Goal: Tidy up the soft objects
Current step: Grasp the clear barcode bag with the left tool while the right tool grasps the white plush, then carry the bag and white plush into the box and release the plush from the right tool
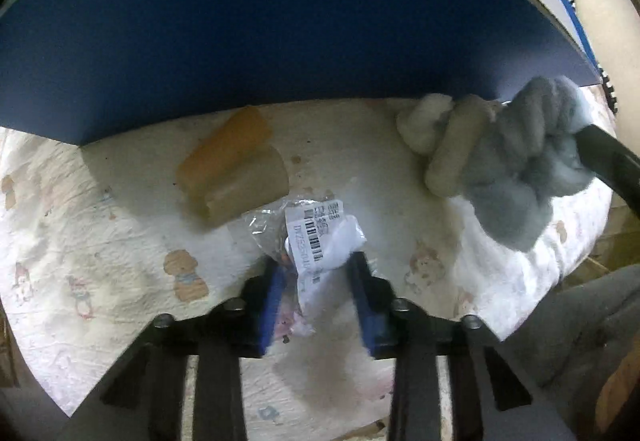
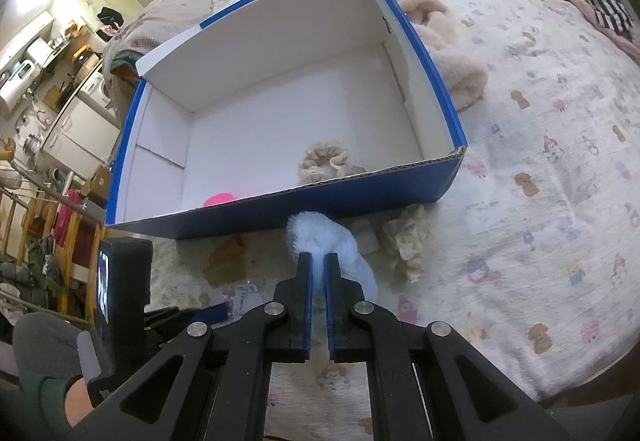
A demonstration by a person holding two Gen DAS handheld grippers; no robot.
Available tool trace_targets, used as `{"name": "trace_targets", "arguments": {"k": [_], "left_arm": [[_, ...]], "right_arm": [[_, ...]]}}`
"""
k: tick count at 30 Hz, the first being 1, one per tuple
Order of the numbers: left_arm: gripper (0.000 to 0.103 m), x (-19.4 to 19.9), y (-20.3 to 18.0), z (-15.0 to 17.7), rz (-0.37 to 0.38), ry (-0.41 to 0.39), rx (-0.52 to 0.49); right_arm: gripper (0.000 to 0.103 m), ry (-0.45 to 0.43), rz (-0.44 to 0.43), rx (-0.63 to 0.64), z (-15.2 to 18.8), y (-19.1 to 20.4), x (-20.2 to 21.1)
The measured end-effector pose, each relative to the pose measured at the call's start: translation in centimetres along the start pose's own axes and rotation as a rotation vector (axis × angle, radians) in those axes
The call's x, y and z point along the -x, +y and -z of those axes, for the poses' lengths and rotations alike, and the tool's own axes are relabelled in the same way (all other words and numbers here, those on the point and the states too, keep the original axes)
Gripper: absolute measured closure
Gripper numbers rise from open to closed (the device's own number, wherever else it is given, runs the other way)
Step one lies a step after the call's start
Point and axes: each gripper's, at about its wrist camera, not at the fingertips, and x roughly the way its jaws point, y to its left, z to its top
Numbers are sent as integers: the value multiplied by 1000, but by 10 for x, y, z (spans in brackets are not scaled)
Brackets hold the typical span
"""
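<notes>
Bed (image 2: 540, 89), lower centre of both views: left gripper (image 1: 316, 261) clenched on a barcoded plastic packet (image 1: 316, 237), right gripper (image 2: 316, 261) grasping a pale-blue plush piece (image 2: 332, 237), both probably destined for the blue box (image 2: 400, 197) holding a scrunchie (image 2: 326, 161)

A scrunchie (image 2: 328, 161) lies in the box (image 2: 448, 109) on the bedspread (image 2: 540, 161).

Crinkled clear packet (image 1: 316, 237) beside blue box (image 2: 360, 197); fluffy knot (image 1: 516, 169) lifted.
</notes>
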Motion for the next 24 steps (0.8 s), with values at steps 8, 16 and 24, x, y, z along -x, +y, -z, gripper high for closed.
{"name": "trace_targets", "arguments": {"k": [8,16,24], "left_arm": [[90,19,21,12,-1,-13,4],[91,50,56,35,-60,-54,57],[91,72,79,49,-127,-110,106]], "right_arm": [[96,-3,-4,13,-1,4,0],[96,-22,-34,36,7,10,14],[96,-34,-67,57,17,21,23]]}}
